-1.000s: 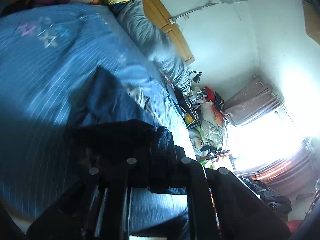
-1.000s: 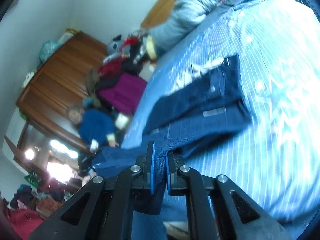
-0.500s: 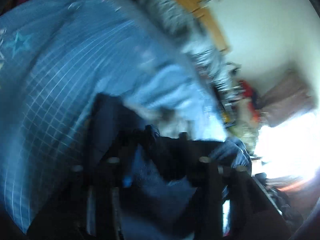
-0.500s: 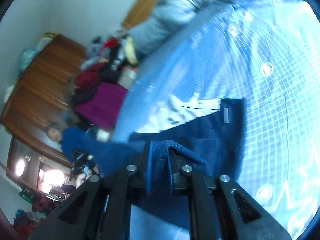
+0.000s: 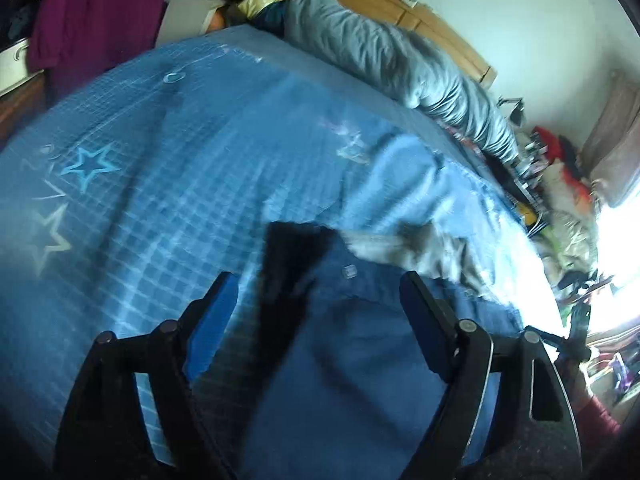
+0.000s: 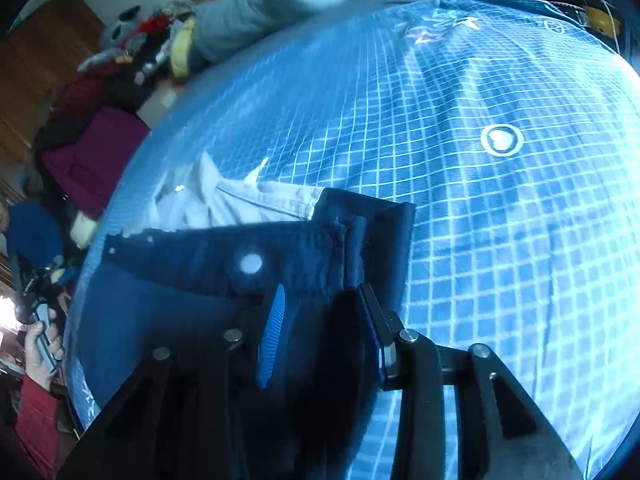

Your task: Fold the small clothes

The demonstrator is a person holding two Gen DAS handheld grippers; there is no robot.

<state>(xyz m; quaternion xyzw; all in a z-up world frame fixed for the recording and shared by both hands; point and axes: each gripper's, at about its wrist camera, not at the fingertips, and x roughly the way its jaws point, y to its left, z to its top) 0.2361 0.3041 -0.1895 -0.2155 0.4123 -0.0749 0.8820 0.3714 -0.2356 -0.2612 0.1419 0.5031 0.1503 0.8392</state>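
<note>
- On the bed, a blue sheet (image 6: 500,240) with a white grid, stars and a little heart covers the top.
- Dark blue jeans (image 6: 280,252) lie flat on that sheet, near the edge of the bed.
- A round silver button (image 6: 251,264) shows on the jeans' waistband in the right wrist view.
- A white cloth (image 6: 224,200) lies just behind the jeans and touches them.
- The left gripper (image 5: 316,292) is spread wide. Its jaws have just been opening. The jeans (image 5: 352,344) lie under and between its fingers, but the blue pads do not press on them.
- The right gripper (image 6: 320,300) is partly spread, and its jaws have just been opening too. A dark fold of the jeans sits between its fingers. The pads stand on each side of the fold, and the ribbed blue pad (image 6: 272,340) stands clear of the cloth.
- A grey quilt (image 5: 392,52) is bunched up along the far side of the bed, by a wooden headboard (image 5: 436,28).
- A purple garment (image 5: 96,20) hangs beside the bed.
- At the left edge of the right wrist view, a person's hand (image 6: 40,344) in a red sleeve holds a small thing I cannot make out.
</note>
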